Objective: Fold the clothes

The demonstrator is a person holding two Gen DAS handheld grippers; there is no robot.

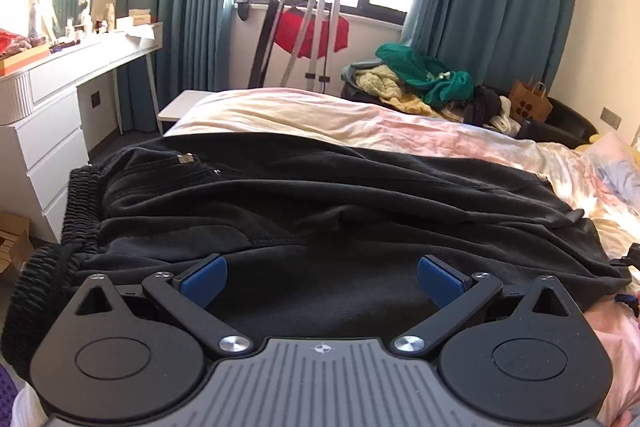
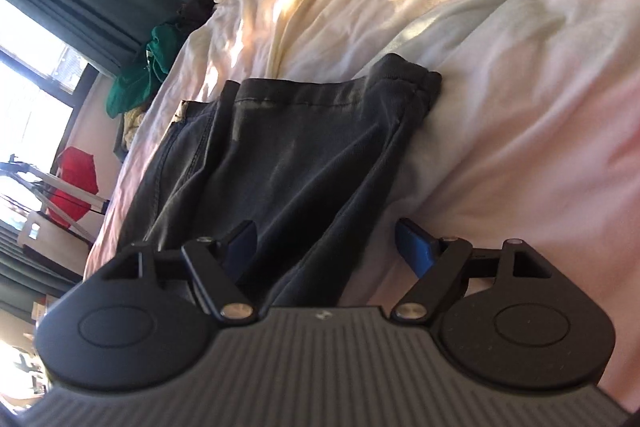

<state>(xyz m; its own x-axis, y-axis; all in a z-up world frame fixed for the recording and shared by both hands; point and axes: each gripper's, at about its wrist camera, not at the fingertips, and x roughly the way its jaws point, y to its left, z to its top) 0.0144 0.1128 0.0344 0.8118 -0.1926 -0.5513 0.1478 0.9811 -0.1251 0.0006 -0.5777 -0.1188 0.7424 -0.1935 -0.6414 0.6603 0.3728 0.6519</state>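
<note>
A pair of black trousers (image 1: 320,195) lies across the near side of the bed, its elastic waistband (image 1: 78,211) at the left edge. My left gripper (image 1: 322,277) is open just above the cloth near the waist, holding nothing. In the right wrist view, tilted sideways, the trouser legs (image 2: 288,155) lie on the pale quilt with the hems (image 2: 400,83) furthest from the camera. My right gripper (image 2: 324,247) is open over the leg's edge, its blue pads (image 2: 414,247) apart and empty.
A pink and cream quilt (image 1: 360,119) covers the bed. A heap of green and yellow clothes (image 1: 416,79) sits at the far side. A white dresser (image 1: 52,107) stands left, and a tripod (image 1: 320,27) stands by the window with teal curtains.
</note>
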